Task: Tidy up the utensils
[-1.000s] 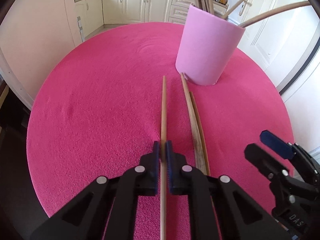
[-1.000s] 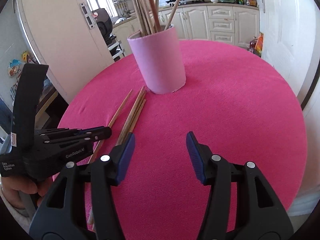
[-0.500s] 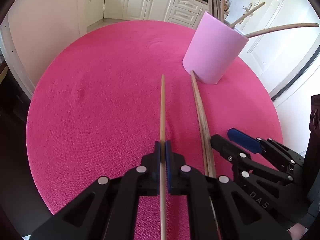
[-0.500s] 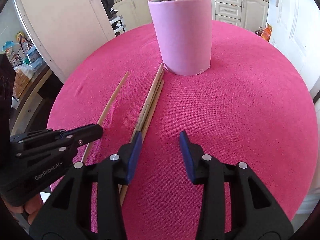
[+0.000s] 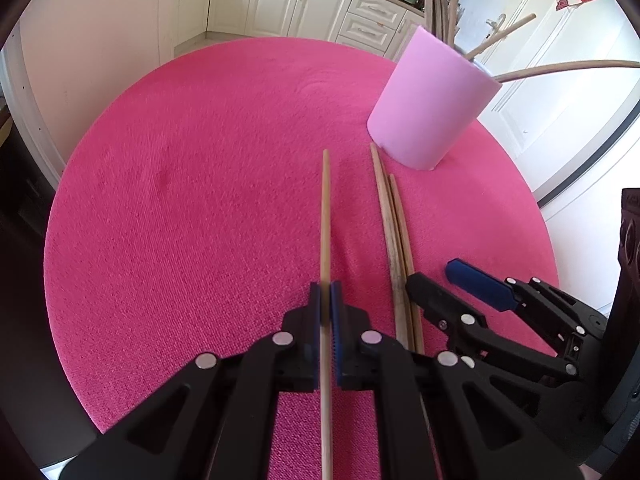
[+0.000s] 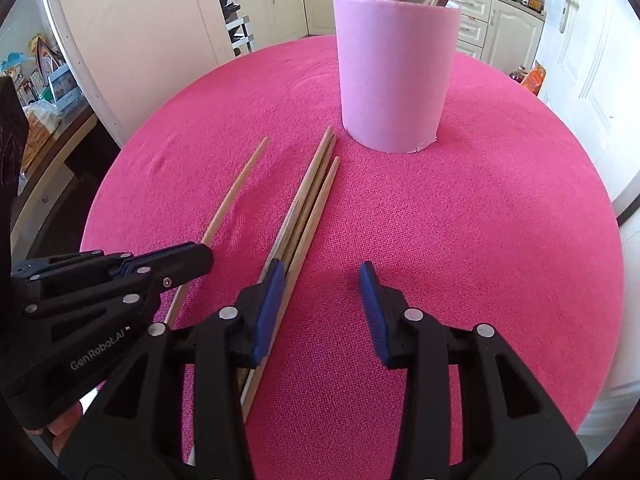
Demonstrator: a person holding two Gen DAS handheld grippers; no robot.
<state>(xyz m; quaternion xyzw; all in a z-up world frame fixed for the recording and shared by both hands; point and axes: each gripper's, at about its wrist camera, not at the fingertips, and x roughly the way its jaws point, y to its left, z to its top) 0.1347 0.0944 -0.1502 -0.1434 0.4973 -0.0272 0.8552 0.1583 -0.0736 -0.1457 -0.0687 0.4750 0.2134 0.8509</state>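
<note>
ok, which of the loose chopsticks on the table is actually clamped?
The lone pale chopstick, lying apart from the bundle: the left gripper is shut on it. The right gripper holds nothing.

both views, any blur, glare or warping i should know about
Left wrist view: sharp at the left gripper and its chopstick; fisheye bends the sticks in the pink holder; the right-hand wall is washed out. Right wrist view: sharp too, soft shadow under the right gripper, table rim bulges, dark corners.
</note>
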